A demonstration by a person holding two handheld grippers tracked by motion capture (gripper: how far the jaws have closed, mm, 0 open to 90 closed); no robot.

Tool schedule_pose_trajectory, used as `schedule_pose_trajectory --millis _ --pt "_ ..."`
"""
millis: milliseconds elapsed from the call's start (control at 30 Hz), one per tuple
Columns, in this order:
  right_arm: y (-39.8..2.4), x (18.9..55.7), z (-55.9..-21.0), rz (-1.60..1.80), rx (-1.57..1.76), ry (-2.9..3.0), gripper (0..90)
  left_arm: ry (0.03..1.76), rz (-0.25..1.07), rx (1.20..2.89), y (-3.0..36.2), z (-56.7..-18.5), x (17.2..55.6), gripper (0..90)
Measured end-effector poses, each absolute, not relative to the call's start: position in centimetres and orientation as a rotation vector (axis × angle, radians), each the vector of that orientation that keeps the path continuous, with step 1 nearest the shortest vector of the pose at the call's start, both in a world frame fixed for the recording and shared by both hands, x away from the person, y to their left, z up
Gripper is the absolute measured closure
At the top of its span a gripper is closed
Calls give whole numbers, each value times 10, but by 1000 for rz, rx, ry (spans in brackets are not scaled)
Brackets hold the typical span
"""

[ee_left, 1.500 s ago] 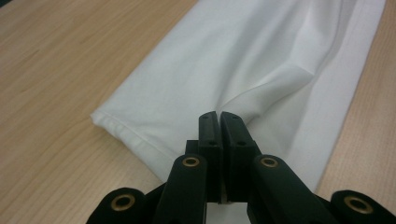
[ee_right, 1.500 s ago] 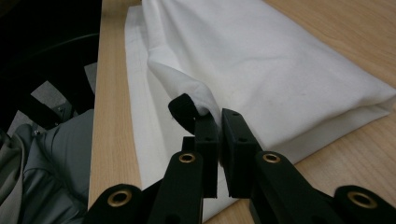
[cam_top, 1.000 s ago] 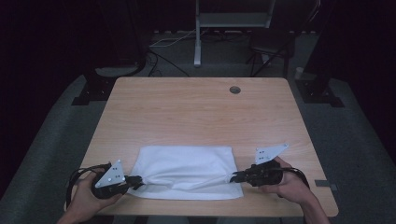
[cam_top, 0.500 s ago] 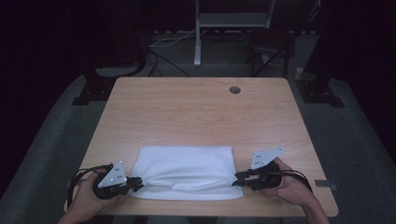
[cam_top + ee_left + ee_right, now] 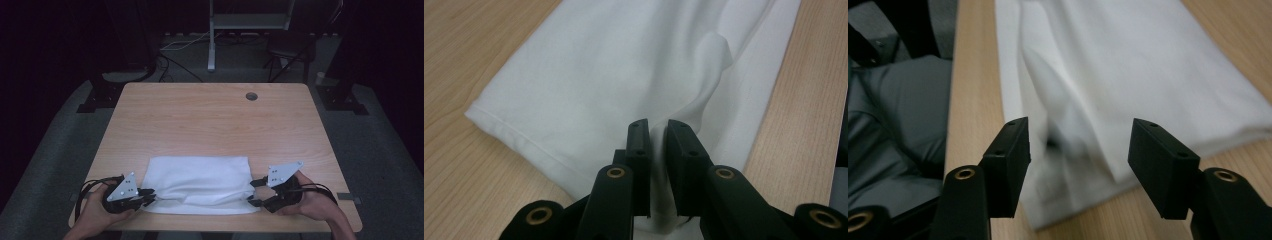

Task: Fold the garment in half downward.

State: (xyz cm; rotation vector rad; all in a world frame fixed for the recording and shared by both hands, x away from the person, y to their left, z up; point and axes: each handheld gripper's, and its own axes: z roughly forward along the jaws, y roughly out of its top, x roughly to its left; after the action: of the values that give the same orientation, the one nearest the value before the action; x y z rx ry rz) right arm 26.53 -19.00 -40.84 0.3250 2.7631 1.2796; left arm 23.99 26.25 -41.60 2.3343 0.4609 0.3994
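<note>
White cloth [image 5: 624, 85] fold hides between left gripper [image 5: 658, 131] jaws.

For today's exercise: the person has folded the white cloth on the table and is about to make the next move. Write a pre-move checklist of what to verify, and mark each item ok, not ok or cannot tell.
1. Right claw free of the white cloth: ok. Its jaws have just been opening and stand wide, pads off the fabric.
2. Left claw free of the cloth: not ok. Its jaws have just begun opening, but a ridge of fabric is pinched in the narrow gap.
3. Cloth lying flat: not ok. A raised crease runs along the near edge.
4. Cloth fully on the table: ok. Wood shows on all sides.
5. Fold edges aligned: cannot tell. The near layers look uneven.
</note>
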Motion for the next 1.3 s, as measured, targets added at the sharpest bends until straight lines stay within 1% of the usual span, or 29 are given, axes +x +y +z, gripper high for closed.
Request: schedule_pose_trajectory --millis 133,267,333,467,533,800,967,1300 --pt "-184 265 -407 1287 306 2763 410 461 400 2333 262 -416 240 805" --pt "-179 267 -417 1208 322 2805 457 459 403 2338 261 -417 241 807" --pt "-176 266 -422 1187 332 2821 497 456 402 2343 260 -417 240 809" --pt "-175 264 -427 1148 340 2839 633 448 405 2348 259 -419 239 848" --pt "-175 262 -427 1139 330 2842 683 442 411 2355 259 -418 238 862" --pt "-176 258 -427 1129 376 2812 835 461 420 2349 260 -421 236 879" --pt "-178 257 -428 1176 396 2795 857 478 432 2338 260 -421 235 886" --pt "-186 252 -414 1285 435 2770 860 467 446 2285 266 -406 231 888"
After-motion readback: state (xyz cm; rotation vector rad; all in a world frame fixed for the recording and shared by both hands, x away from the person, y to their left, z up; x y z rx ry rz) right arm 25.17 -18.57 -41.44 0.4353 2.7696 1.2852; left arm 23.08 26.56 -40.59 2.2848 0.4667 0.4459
